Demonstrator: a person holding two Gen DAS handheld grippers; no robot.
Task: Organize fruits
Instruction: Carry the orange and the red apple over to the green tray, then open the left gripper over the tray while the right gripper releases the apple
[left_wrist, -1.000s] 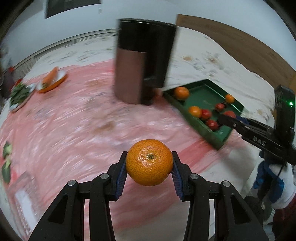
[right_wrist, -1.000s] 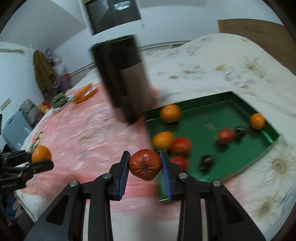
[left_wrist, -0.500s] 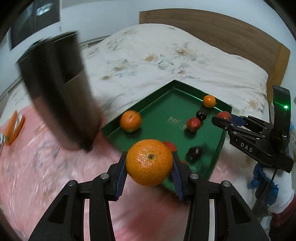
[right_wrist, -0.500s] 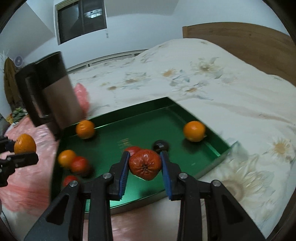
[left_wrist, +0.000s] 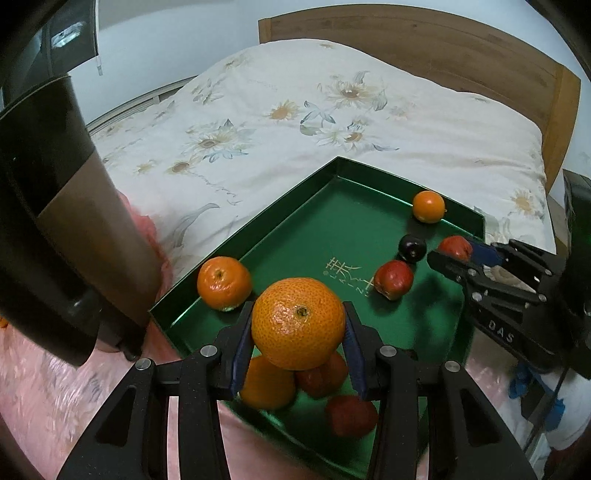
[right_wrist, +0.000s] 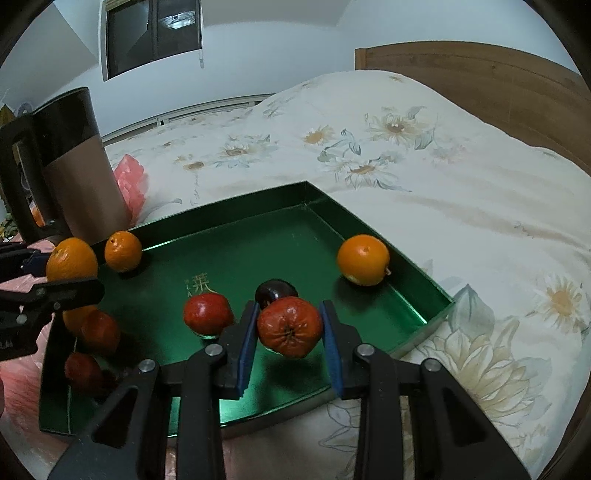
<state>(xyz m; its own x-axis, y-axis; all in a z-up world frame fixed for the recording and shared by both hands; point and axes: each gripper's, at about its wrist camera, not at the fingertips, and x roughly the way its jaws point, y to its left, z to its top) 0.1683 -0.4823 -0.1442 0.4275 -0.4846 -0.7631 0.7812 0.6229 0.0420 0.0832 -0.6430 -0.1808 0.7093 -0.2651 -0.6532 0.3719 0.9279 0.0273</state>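
Left gripper (left_wrist: 298, 354): clamping a large orange (left_wrist: 297, 323), hanging above the near corner of the green tray (left_wrist: 258, 229). Right gripper (right_wrist: 289, 345): squeezing a wrinkled red fruit (right_wrist: 290, 326) over the tray's near rim. Loose fruit is crowding the left corner; the tray's middle is lying bare. A small orange (right_wrist: 363, 259) is sitting against the far-right wall. A dark jug (right_wrist: 77, 166) is standing just outside the far-left rim.

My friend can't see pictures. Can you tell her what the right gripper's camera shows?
The right gripper holds a wrinkly red fruit above a green tray on a flowery bedspread. Oranges, red fruits and one dark fruit lie in the tray. At left, the left gripper holds an orange.
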